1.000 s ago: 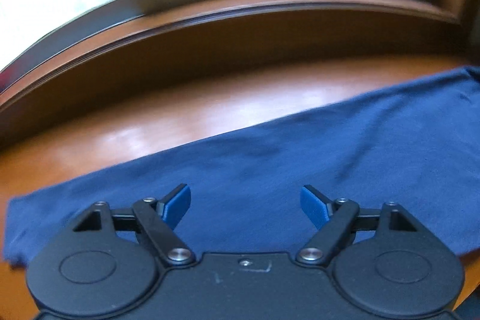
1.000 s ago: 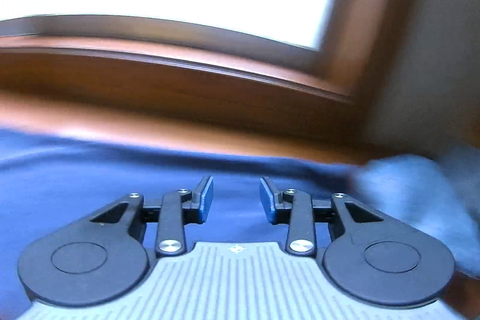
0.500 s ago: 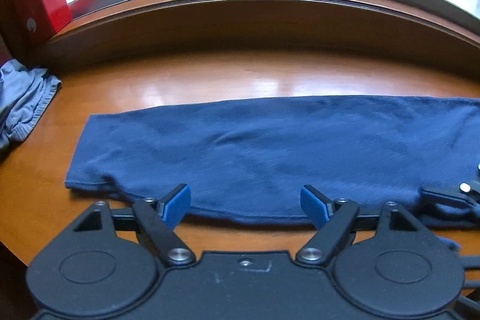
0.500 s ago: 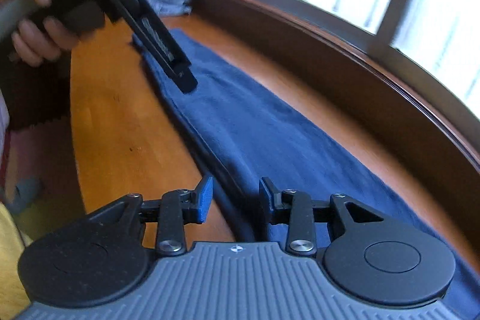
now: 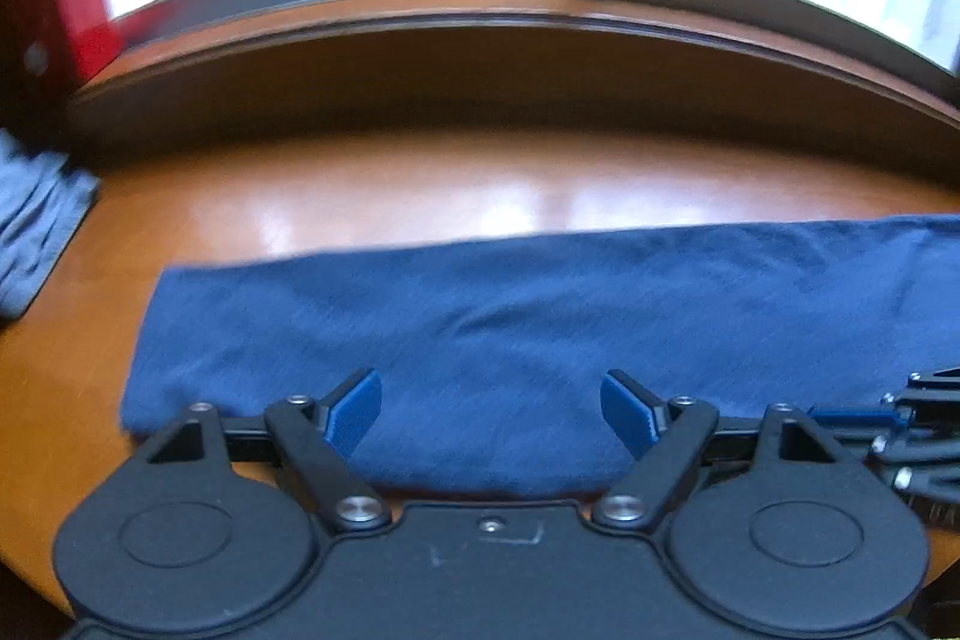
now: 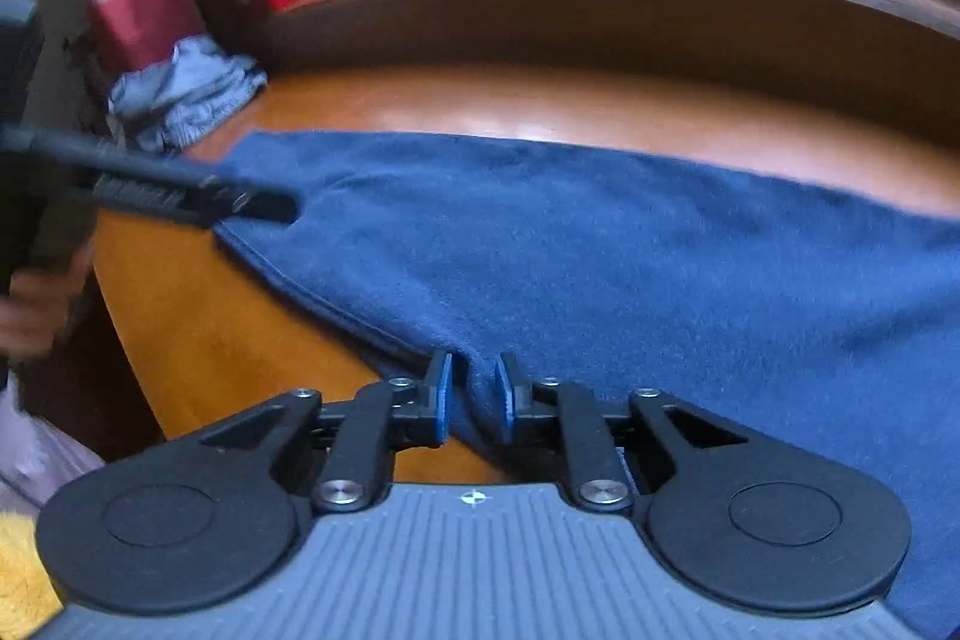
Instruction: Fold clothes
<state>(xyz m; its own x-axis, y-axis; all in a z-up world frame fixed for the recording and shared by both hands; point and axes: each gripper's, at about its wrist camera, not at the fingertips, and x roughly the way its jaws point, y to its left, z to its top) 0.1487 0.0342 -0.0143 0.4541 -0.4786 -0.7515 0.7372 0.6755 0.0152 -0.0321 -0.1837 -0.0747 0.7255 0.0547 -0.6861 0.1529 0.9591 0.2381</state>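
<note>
Navy blue garment [image 5: 528,316], soft knit, folded into a long narrow band lying flat across the orange wooden tabletop [image 5: 420,190], parallel to the window side. Left end squared off, a few shallow wrinkles mid-span. Near hem stitched, one small bunch of it raised off the surface at the front edge [image 6: 477,376].

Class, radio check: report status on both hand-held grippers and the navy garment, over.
Right hand-held gripper closing, near hem of navy garment between its pads. Left hand-held gripper open above garment. Grey clothes lie clear at the table's end.
</note>
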